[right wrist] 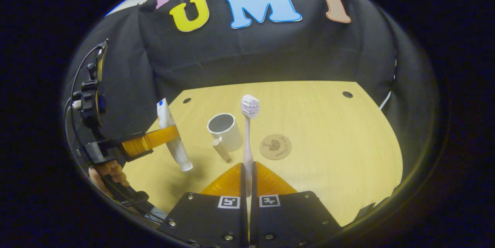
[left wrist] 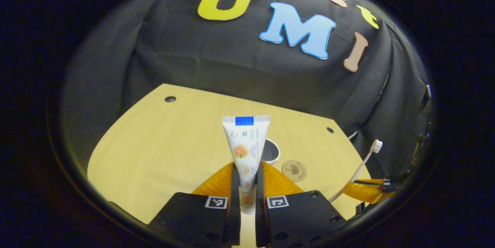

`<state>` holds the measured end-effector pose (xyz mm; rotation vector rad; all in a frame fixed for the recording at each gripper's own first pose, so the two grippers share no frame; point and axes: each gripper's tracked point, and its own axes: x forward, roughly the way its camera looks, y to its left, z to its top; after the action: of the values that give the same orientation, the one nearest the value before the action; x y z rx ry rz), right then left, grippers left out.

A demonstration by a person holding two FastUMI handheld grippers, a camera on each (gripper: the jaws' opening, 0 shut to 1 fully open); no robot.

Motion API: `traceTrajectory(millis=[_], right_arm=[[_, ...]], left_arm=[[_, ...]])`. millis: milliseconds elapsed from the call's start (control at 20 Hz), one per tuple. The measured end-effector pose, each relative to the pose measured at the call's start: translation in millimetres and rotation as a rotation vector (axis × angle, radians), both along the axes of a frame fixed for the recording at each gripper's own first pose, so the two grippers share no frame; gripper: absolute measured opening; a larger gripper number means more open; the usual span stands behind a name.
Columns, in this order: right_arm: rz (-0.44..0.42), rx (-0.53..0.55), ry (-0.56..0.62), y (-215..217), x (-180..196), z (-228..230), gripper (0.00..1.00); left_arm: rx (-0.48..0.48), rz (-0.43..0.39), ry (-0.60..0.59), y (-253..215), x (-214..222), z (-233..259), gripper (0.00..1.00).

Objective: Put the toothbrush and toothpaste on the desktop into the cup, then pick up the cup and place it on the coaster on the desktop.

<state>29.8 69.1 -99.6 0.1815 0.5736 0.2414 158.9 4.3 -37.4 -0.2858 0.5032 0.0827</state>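
In the left gripper view, the left gripper [left wrist: 247, 186] has both fingers pressed on a toothpaste tube [left wrist: 246, 151], which stands upright between them with its flat crimped end at the top, lifted above the table [left wrist: 154, 151]. Just behind the tube sits the cup [left wrist: 270, 151], partly hidden by it, and the round coaster [left wrist: 294, 170] lies on the table to the right of the cup. Farther right, the toothbrush [left wrist: 361, 166] slants up with its bristle head at the top, held by the other gripper at the edge of the view.

In the right gripper view, a hand [right wrist: 110, 172] at the far left holds the left gripper with the tube clamped, cap end down, above the table. The cup stands upright right of it, its handle toward the camera. The right gripper [right wrist: 247, 178] is closed nearly all the way, both fingers pinching the toothbrush handle, bristles up. The coaster lies flat right of the toothbrush, near the cup but apart from it.
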Motion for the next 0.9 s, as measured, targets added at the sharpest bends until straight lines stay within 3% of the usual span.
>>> traceTrajectory(millis=[250,500,900], right_arm=[[-0.012,-0.003,-0.093,-0.8,16.6,27.9,0.04],[-0.047,-0.017,-0.135,-5.2,32.1,43.5,0.04],[-0.082,-0.02,-0.117,-8.7,37.3,42.9,0.04]], left_arm=[[-0.006,-0.007,-0.163,-3.3,42.3,24.7,0.22],[-0.004,-0.036,-0.237,-7.1,76.9,33.1,0.22],[0.022,-0.124,-0.139,-23.5,104.3,-15.7,0.21]])
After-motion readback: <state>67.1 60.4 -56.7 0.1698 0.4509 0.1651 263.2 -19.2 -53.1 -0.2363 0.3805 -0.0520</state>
